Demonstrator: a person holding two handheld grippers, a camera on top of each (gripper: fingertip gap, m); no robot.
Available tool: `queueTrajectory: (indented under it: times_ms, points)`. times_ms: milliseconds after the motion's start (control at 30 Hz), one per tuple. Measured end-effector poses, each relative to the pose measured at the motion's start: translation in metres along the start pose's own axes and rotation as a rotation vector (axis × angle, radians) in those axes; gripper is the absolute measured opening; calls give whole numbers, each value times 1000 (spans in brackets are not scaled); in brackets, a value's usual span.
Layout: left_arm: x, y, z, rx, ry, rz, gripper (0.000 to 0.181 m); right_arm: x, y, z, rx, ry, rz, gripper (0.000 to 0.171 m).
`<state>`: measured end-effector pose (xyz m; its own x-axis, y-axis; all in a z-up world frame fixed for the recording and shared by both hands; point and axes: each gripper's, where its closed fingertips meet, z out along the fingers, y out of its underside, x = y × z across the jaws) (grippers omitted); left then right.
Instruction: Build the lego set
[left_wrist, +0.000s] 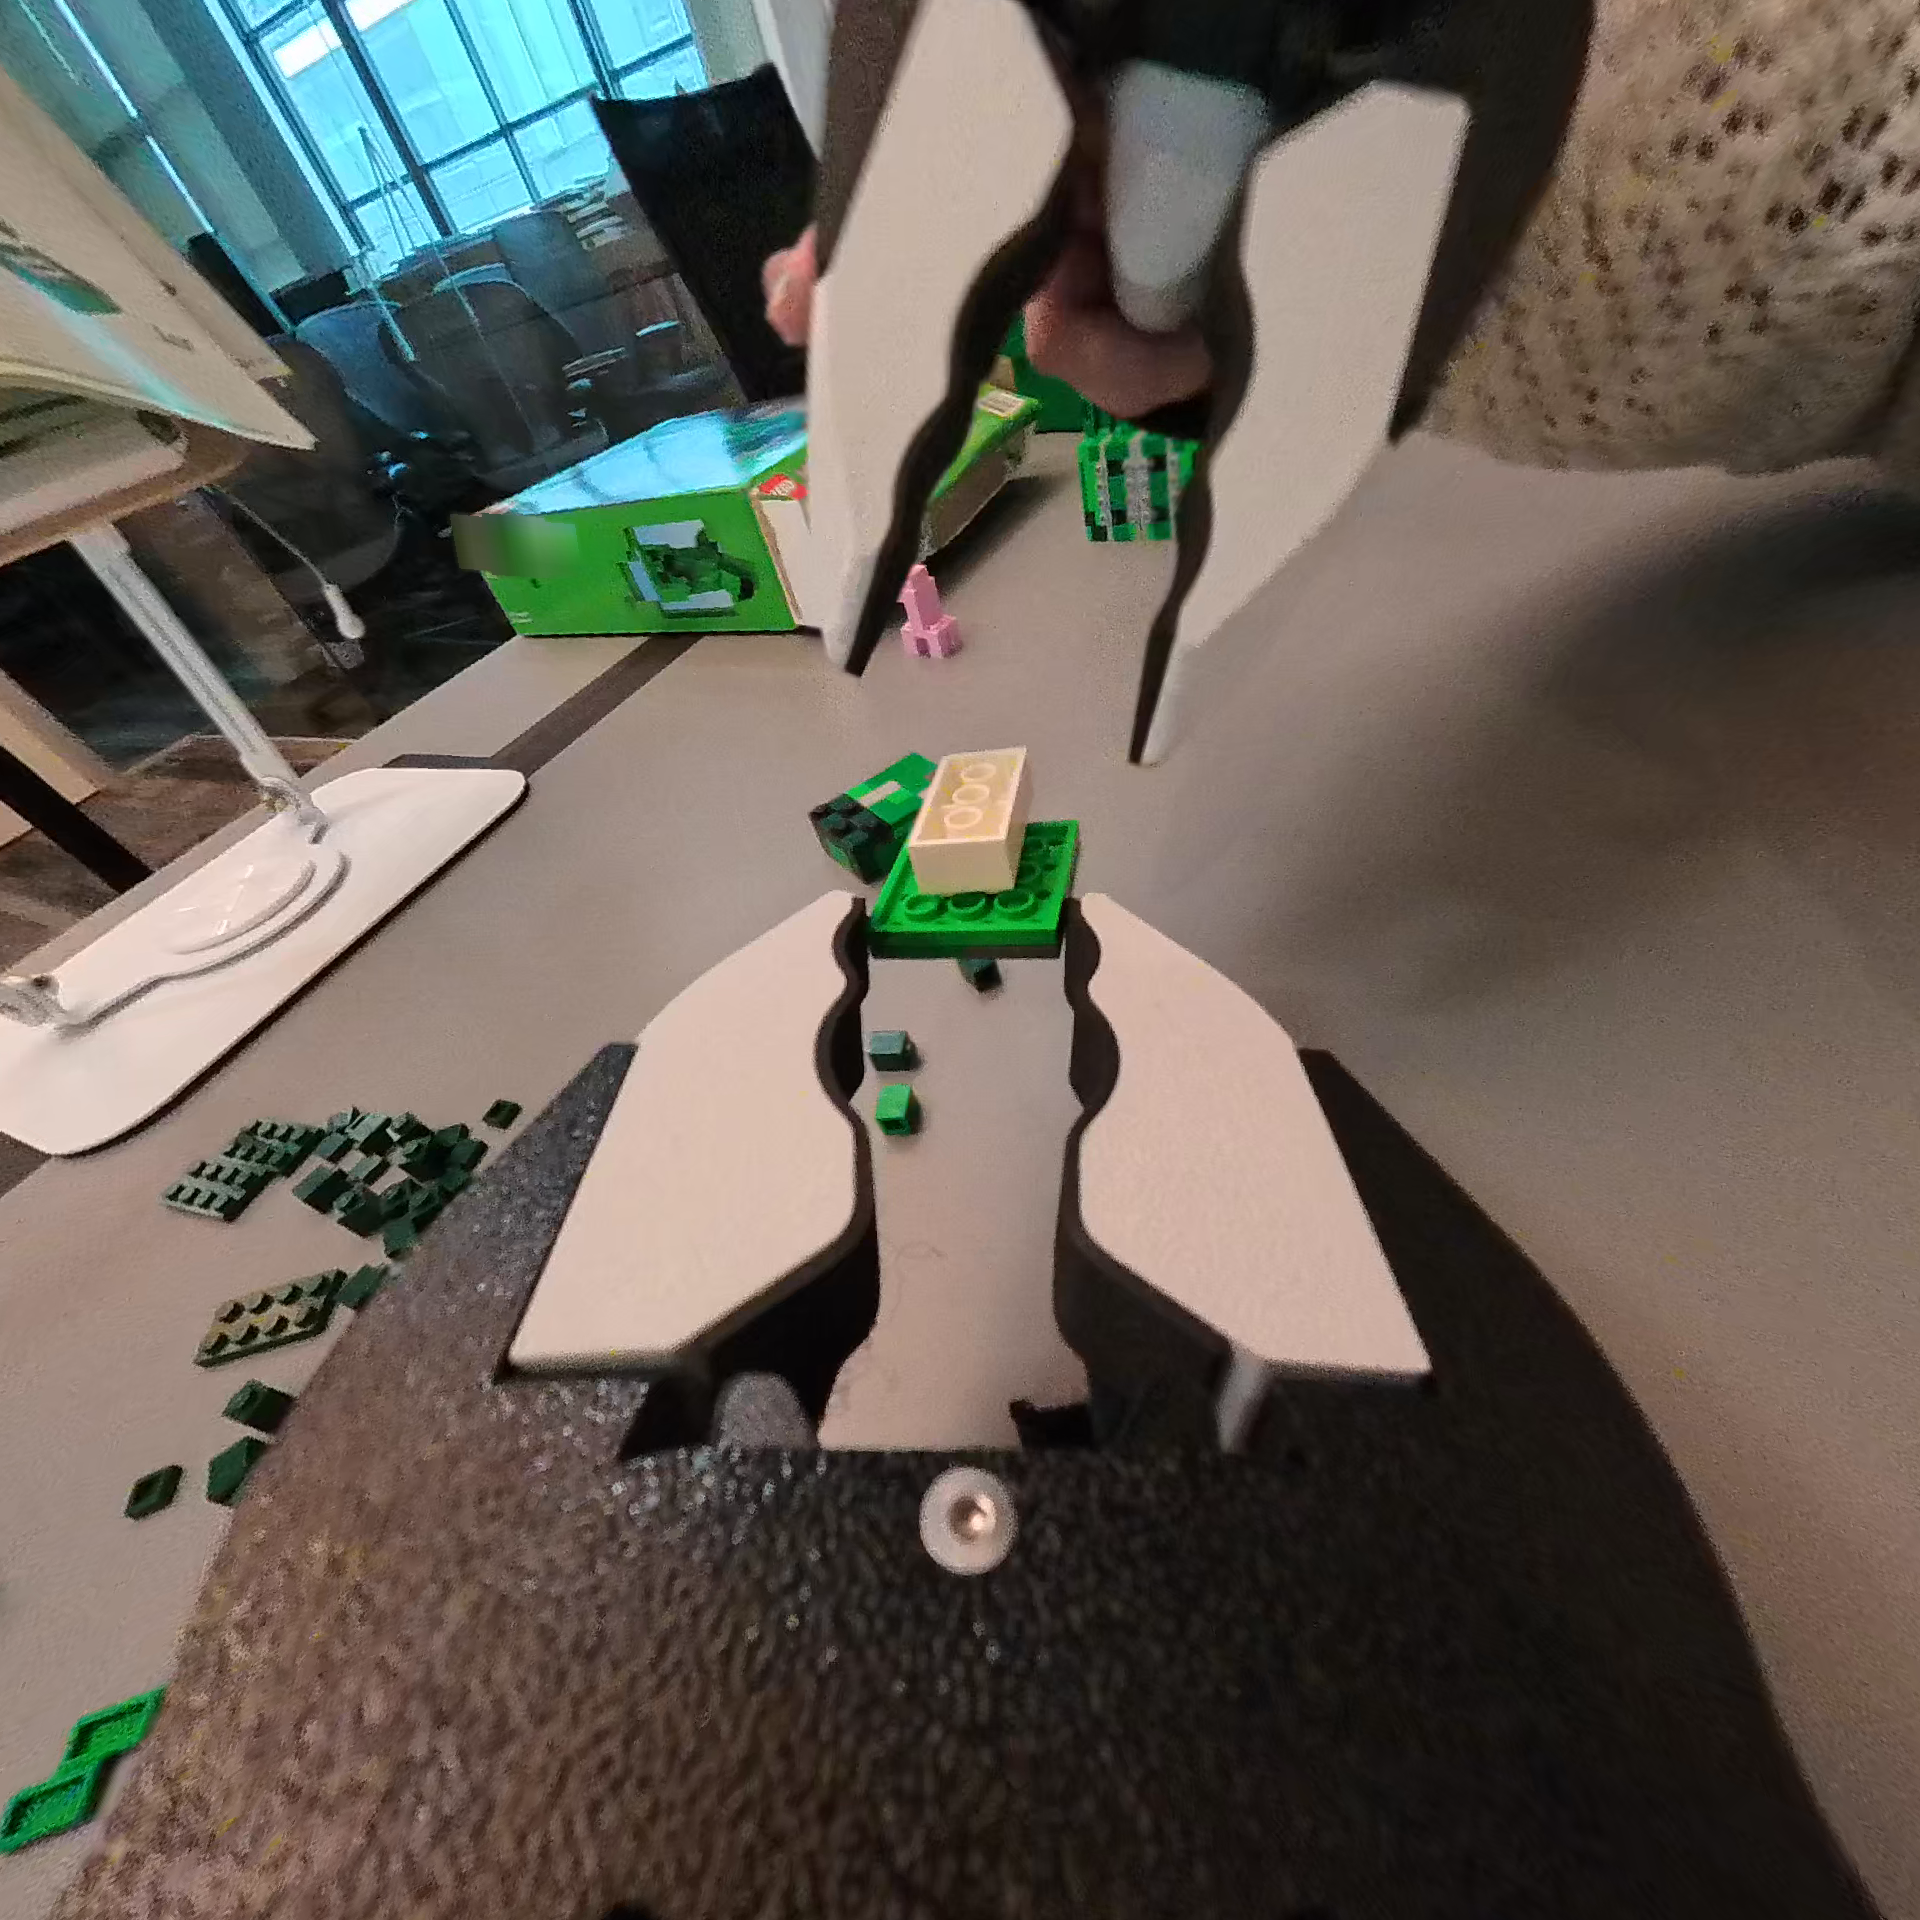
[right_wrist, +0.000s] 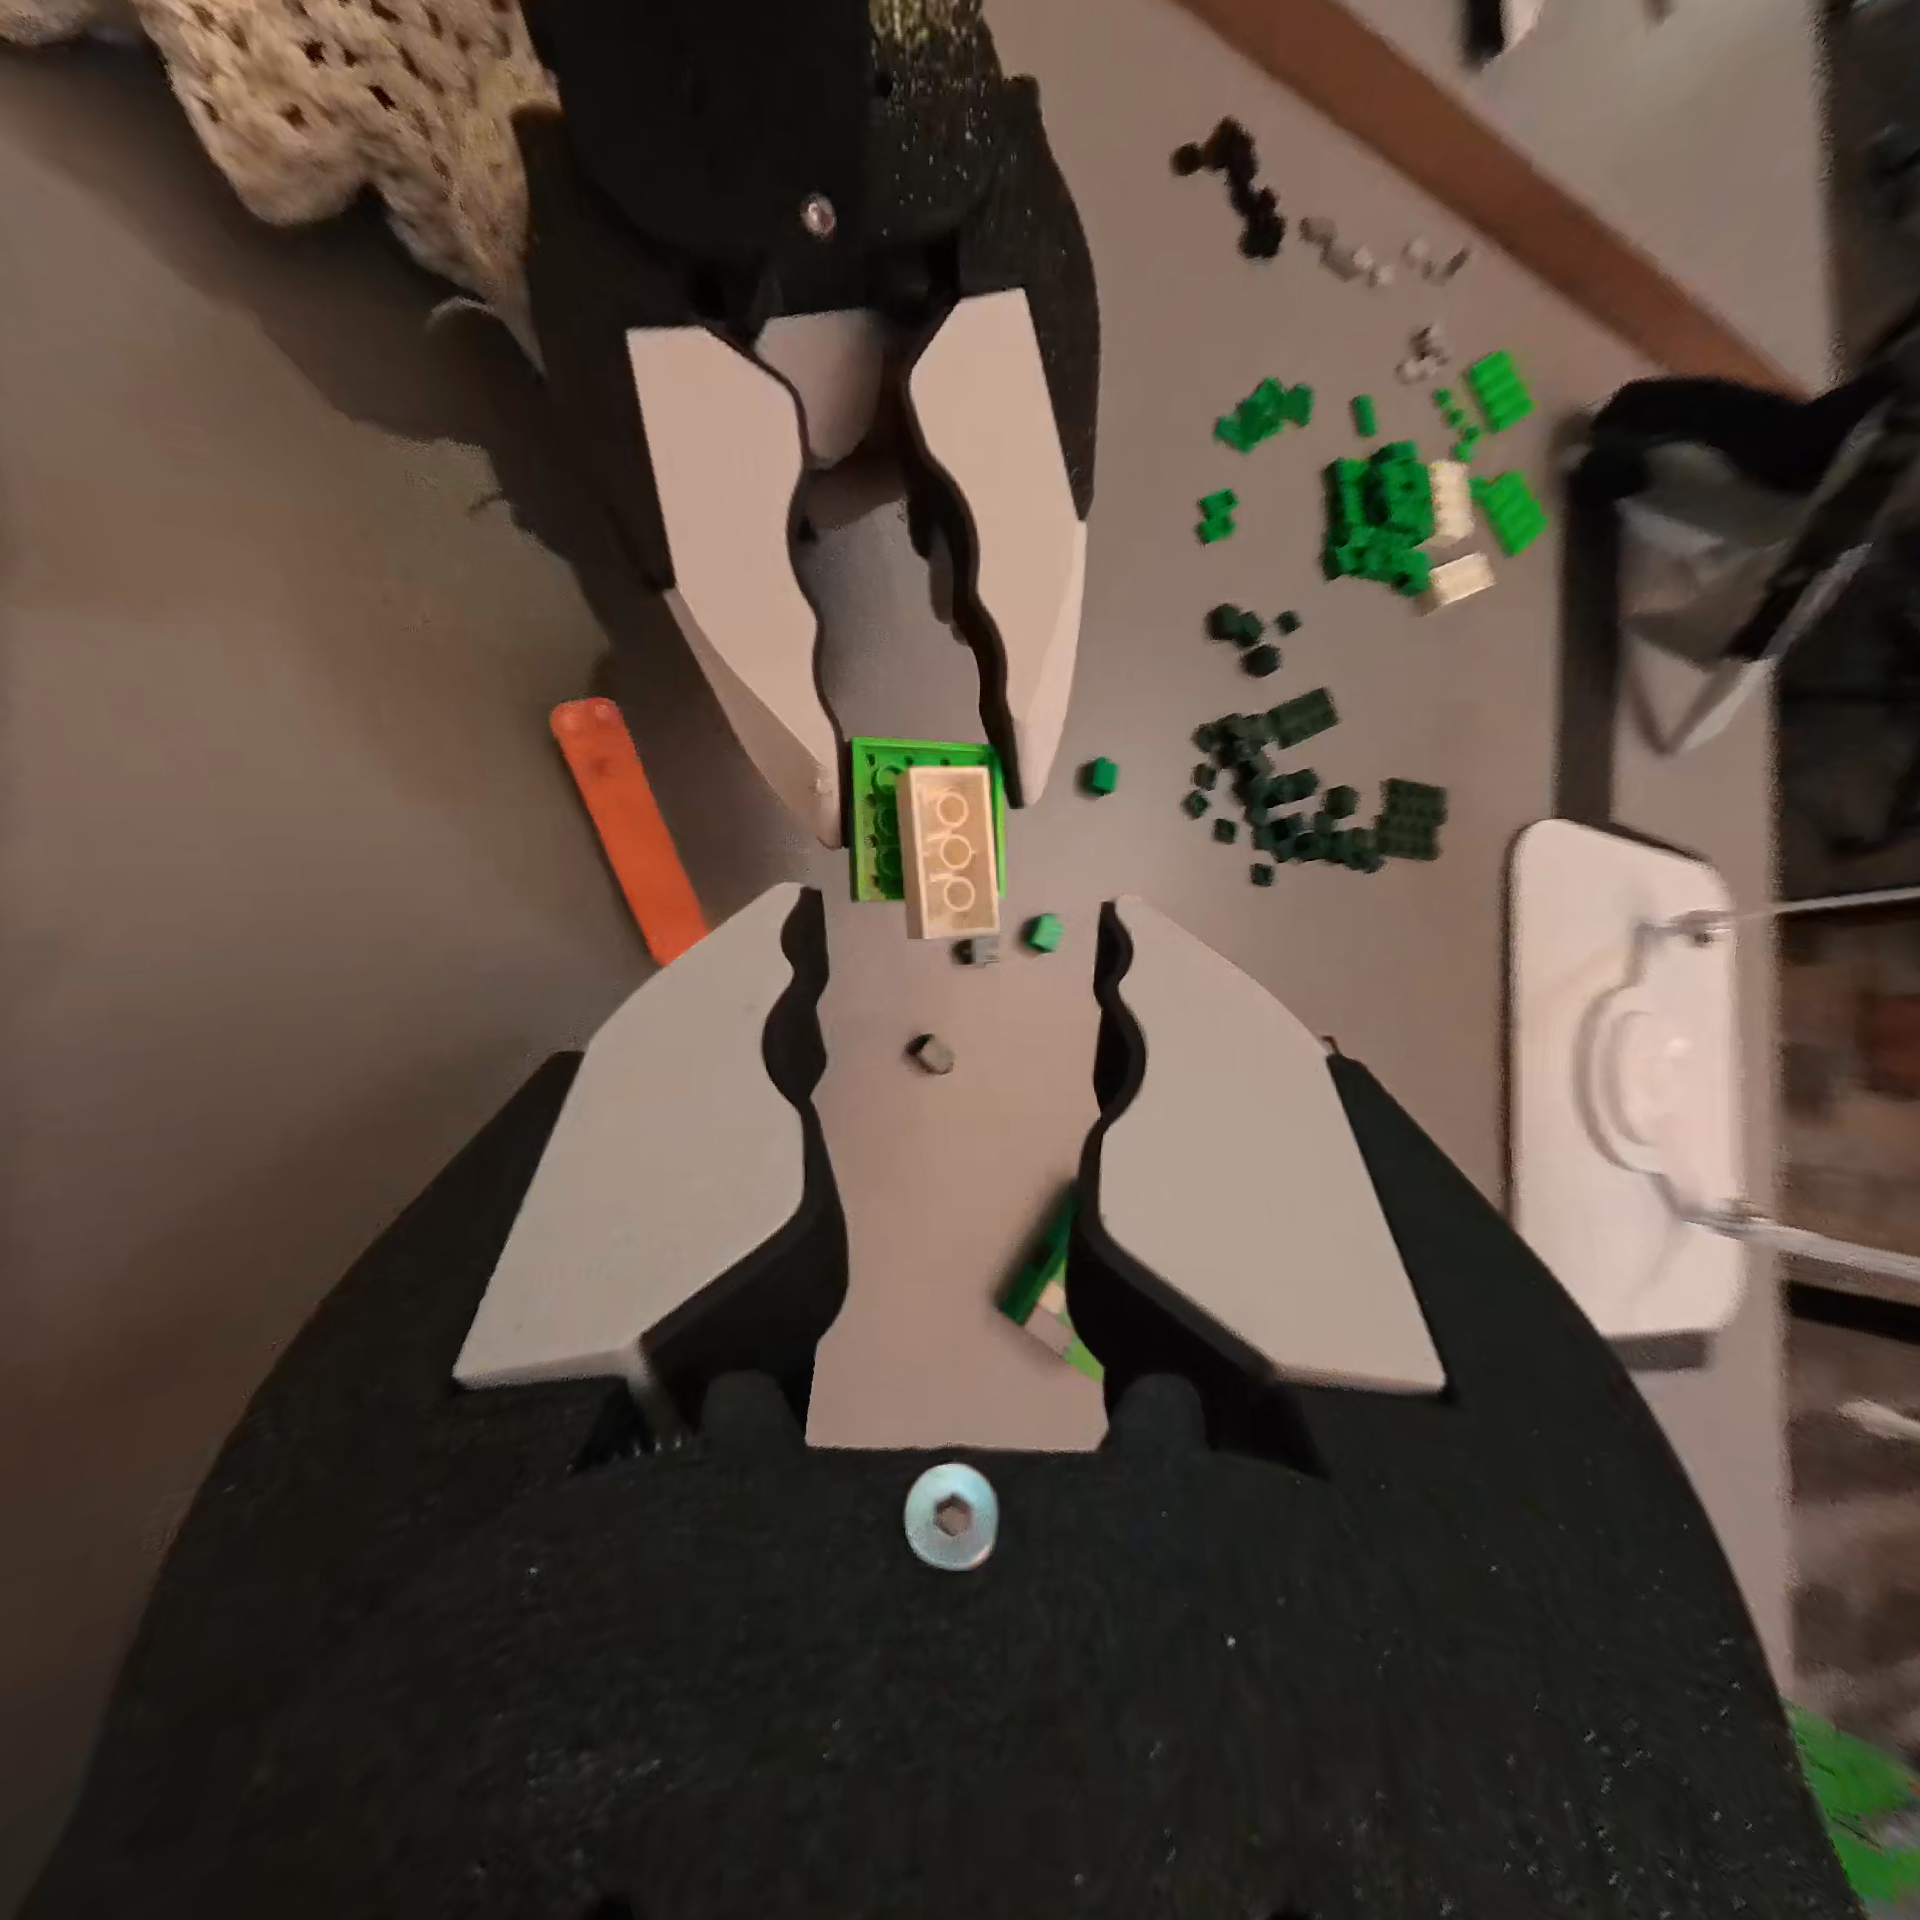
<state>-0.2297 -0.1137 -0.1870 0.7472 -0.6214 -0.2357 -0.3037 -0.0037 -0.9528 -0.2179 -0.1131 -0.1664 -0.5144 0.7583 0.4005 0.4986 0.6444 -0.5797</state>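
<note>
A bright green plate (left_wrist: 935, 920) (right_wrist: 871, 779) sits low over the grey table (left_wrist: 1351, 935), held by its sides between the tips of my left gripper (left_wrist: 966, 920). A cream brick (left_wrist: 971, 826) (right_wrist: 951, 862) lies on the plate with its hollow underside up, tilted and overhanging one edge. My right gripper (right_wrist: 956, 899) is open and empty, and hangs just above and beyond the brick. It shows from above in the left wrist view (left_wrist: 997, 717). The left gripper shows at the top of the right wrist view (right_wrist: 925, 816).
Loose dark green pieces (left_wrist: 343, 1164) (right_wrist: 1309, 790) lie left of the left gripper, next to a white lamp base (left_wrist: 260, 935) (right_wrist: 1621, 1081). A green box (left_wrist: 644, 551), a pink piece (left_wrist: 928, 618) and a built green block (left_wrist: 1132, 483) stand farther back. An orange separator tool (right_wrist: 623, 821) and a bright green pile (right_wrist: 1382, 509) also lie on the table.
</note>
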Motion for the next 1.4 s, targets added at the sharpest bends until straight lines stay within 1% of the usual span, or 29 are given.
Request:
queueTrajectory:
  times_ms: [100, 200, 300, 367, 467, 633, 800, 933, 1067, 1233, 1400]
  points:
    - [-3, -2, -2, 21, -2, -44, 36, 3, 5, 5, -6, 199, -133, 56]
    - [-5, -3, -2, 31, -3, -68, 36, 5, 4, 9, -27, 393, -285, 55]
    - [-5, -3, -2, 33, -1, -79, 36, 5, 0, 15, -85, 536, -452, 53]
    - [-5, -3, -2, 34, -1, -85, 36, 3, -2, 21, -107, 584, -501, 52]
    - [-5, -3, -2, 39, 1, -96, 36, 1, -4, 28, -113, 616, -529, 50]
    - [-5, -3, -2, 41, -1, -106, 36, 11, -1, 30, -158, 690, -544, 41]
    - [-6, -1, -1, 30, -10, -107, 36, 15, 1, 32, -186, 713, -545, 40]
    - [-7, -1, -1, 30, -9, -116, 36, 13, 2, 35, -203, 719, -579, 31]
    - [-6, 1, 0, 15, -7, -103, 36, 14, 4, 37, -227, 725, -605, 29]
    - [-6, 1, 0, 13, -4, -106, 36, 15, 6, 37, -236, 709, -597, 28]
    - [-5, 2, 0, 4, 1, -104, 36, 16, 7, 33, -220, 695, -558, 23]
